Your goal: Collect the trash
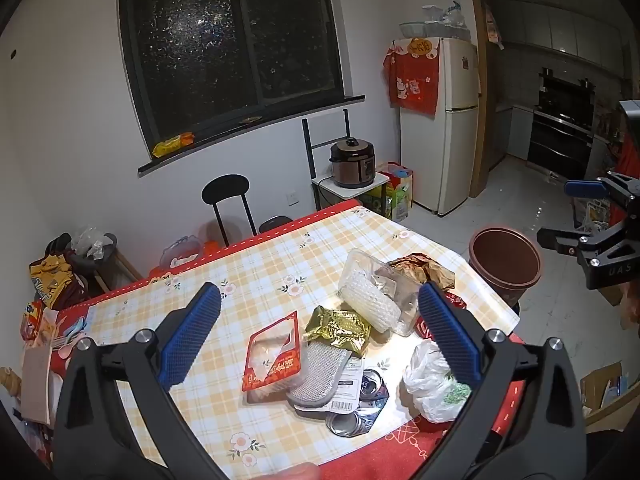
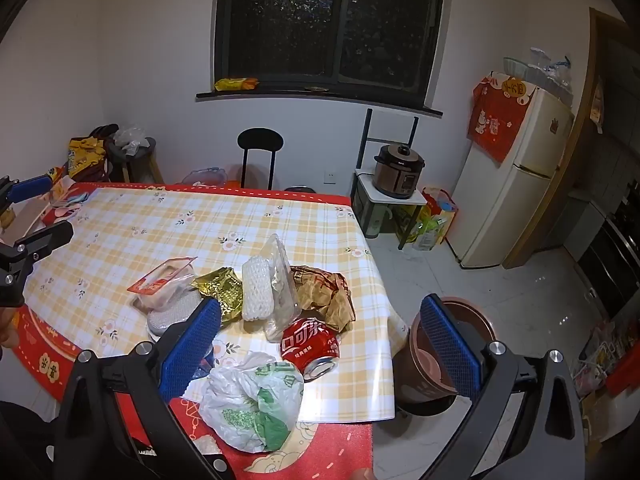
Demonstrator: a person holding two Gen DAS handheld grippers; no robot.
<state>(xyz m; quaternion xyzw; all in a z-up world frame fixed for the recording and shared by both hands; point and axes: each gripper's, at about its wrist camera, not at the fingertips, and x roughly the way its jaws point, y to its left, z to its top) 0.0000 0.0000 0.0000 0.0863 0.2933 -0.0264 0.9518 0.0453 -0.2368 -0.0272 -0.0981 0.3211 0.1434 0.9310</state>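
The trash pile sat on the surface (image 2: 120, 220) right ahead of both hand-held grippers: a crushed red can (image 2: 311, 345), a white plastic bag (image 2: 248, 404), a gold foil wrapper (image 2: 222, 290), a clear plastic tray (image 2: 280, 280) and brown crumpled paper (image 2: 324, 292). All looked light and floppy; I'd pinch the bag by a bunched fold and the can across its dented body, since foil probably slips. The brown bin (image 2: 440, 344) stood just off the right one. Left hand-held gripper (image 1: 320, 340) and right hand-held gripper (image 2: 320, 344) were both spread wide, holding nothing.
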